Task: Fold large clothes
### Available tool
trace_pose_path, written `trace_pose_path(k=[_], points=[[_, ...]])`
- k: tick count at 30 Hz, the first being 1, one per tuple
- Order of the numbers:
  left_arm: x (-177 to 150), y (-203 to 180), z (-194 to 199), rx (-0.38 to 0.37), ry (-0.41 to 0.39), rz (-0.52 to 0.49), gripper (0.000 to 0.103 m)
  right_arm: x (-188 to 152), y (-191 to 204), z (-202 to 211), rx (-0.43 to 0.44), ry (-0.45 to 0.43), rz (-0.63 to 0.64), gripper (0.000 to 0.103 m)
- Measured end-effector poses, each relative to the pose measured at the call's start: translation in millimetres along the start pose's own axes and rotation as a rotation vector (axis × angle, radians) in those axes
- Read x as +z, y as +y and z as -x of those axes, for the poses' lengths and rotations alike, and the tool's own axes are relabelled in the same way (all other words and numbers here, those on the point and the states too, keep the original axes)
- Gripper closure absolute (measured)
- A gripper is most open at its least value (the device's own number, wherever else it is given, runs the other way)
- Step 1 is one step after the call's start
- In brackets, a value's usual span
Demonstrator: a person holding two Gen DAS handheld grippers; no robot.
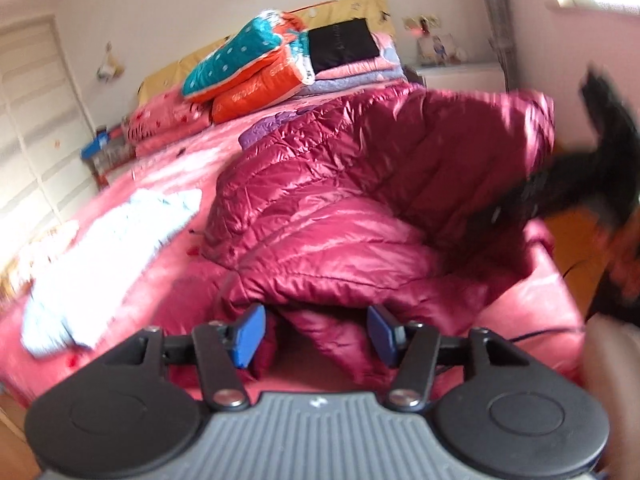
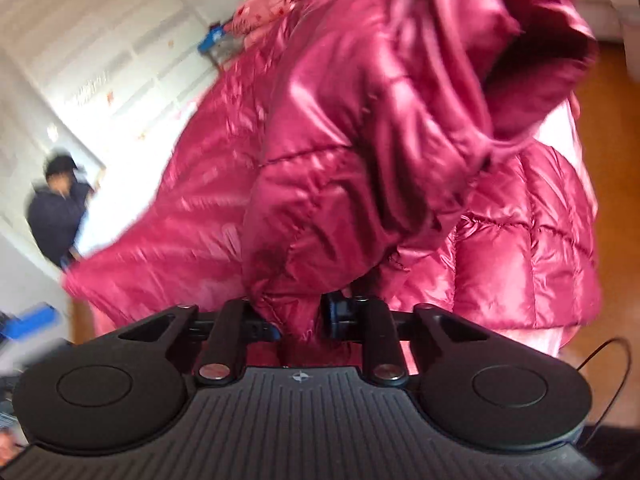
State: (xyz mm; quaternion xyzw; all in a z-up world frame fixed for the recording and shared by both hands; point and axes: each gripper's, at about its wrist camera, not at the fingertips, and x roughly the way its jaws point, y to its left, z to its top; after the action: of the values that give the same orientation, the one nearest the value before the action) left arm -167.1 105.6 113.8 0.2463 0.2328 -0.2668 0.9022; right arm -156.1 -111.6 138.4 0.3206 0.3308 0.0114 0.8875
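A shiny maroon quilted down jacket (image 1: 360,200) lies bunched on the pink bed (image 1: 168,208). My left gripper (image 1: 316,334) is open, its blue pads (image 1: 250,336) on either side of a fold at the jacket's near edge, not closed on it. My right gripper (image 2: 302,322) is shut on a bunch of the jacket (image 2: 380,140) and holds it lifted, with the fabric hanging in front of the camera. The right gripper (image 1: 580,192) shows blurred at the right of the left wrist view, beside the raised part of the jacket.
A light blue garment (image 1: 100,256) lies on the bed at the left. Folded quilts (image 1: 260,64) are stacked at the head of the bed. A white wardrobe (image 1: 32,128) stands at the left. A person in dark clothes (image 2: 58,216) stands by it. Wooden floor (image 2: 612,160) lies at the right.
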Motion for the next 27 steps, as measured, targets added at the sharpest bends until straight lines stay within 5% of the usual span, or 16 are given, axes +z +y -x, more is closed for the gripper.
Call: trace_pose_path(k=[6, 12, 25, 27], points=[[2.7, -7.9, -9.6, 0.071, -0.023, -0.214, 0.046, 16.6, -14.0, 26.3, 0.166, -0.029, -0.193, 0.079], [2.7, -21.4, -13.3, 0.052, -0.047, -0.405, 0.046, 25.1, -23.0, 30.2, 0.312, -0.055, -0.34, 0.079], [-7.5, -58.7, -46.3, 0.115, -0.056, -0.776, 0.043, 31.0, -32.2, 52.0, 0.45, -0.073, -0.537, 0.079], [-7.9, -59.9, -43.3, 0.09, -0.057, -0.77, 0.041, 32.9, -35.4, 58.6, 0.45, -0.083, -0.538, 0.079]])
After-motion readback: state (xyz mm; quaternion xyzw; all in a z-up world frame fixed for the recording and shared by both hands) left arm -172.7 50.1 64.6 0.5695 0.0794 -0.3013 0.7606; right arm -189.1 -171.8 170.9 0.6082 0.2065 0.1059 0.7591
